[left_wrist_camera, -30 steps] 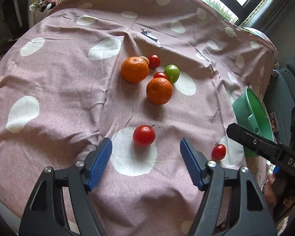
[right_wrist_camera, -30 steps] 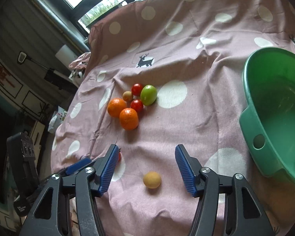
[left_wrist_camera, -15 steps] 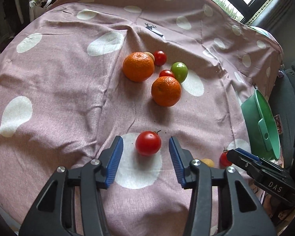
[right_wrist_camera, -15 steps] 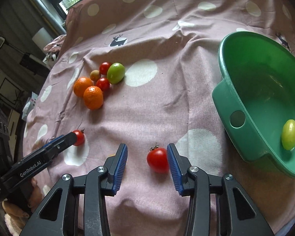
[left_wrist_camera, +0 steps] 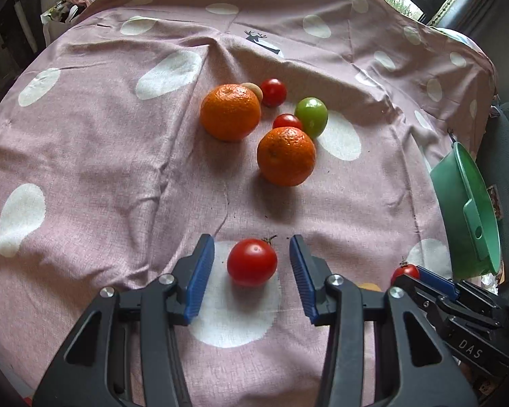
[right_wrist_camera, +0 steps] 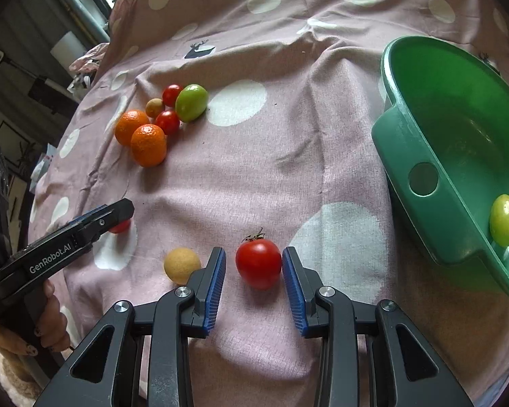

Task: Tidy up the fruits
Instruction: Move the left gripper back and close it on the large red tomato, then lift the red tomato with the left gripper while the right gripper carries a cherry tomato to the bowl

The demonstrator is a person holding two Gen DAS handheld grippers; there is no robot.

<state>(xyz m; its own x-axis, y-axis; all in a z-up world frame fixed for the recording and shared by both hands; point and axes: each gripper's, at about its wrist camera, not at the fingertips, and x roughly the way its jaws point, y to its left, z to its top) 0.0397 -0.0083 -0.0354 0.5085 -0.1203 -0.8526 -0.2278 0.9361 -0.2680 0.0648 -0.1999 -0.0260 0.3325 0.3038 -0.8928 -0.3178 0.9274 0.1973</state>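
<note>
Both claws point down at the spotted cloth (left_wrist_camera: 85, 156). The left claw (left_wrist_camera: 251, 264) has been closing around a red tomato (left_wrist_camera: 252, 262), with small gaps on both sides, so it is not squeezing yet. The right claw (right_wrist_camera: 253, 266) has been closing too; its right pad touches another tomato (right_wrist_camera: 258, 263), its left pad does not. "GenRobot.AI" is on the left claw's side, "DAS" on the right one's. The green bowl (right_wrist_camera: 407, 135) sits far right.

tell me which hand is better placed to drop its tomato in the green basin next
Right, probably: the right tool already brackets a red tomato, and the green basin sits just beside it, farther from the left tool.
</note>
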